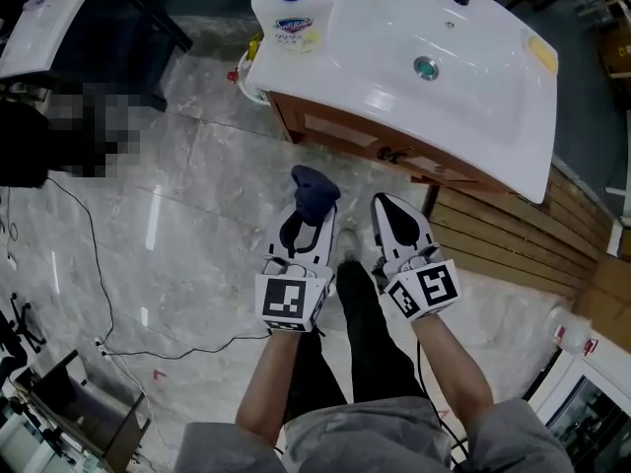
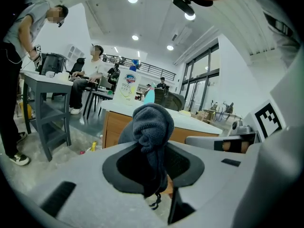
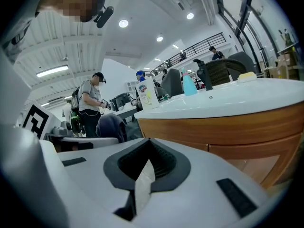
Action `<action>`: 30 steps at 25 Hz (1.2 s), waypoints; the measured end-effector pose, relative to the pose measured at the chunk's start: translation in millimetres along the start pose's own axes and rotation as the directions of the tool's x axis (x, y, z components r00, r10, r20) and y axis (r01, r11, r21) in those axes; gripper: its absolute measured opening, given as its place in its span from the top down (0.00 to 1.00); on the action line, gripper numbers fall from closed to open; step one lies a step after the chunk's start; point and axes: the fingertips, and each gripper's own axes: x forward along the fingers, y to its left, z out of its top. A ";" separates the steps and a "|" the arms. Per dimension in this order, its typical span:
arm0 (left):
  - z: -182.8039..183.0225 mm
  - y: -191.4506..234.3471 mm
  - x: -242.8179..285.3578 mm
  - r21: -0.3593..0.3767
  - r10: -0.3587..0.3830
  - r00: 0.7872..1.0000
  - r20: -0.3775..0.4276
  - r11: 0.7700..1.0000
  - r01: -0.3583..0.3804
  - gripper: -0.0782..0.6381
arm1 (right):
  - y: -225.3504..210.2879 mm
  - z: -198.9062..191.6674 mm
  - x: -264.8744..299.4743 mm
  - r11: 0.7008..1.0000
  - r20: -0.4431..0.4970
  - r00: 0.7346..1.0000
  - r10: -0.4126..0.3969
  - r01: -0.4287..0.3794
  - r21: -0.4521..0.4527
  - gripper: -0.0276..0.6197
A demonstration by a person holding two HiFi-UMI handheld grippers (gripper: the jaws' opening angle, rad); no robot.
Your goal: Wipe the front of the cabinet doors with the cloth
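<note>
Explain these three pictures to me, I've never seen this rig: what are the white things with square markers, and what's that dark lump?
There is no robot here: a person holds a two-jaw gripper in each hand. The head view comes from a camera on their head, looking down. The two gripper views ride on the grippers and look along the jaws. The left gripper is shut on a dark blue cloth. The right gripper is shut and empty. Ahead stands a wooden cabinet under a white sink top, with a soap bottle on it. The cloth is not yet on the doors.
</note>
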 end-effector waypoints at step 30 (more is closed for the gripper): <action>-62.1 110.1 101.3 0.224 0.101 0.987 0.122 0.966 -0.127 0.75 | -35.7 -77.1 55.5 0.999 -0.003 1.000 0.030 -0.030 -0.010 0.94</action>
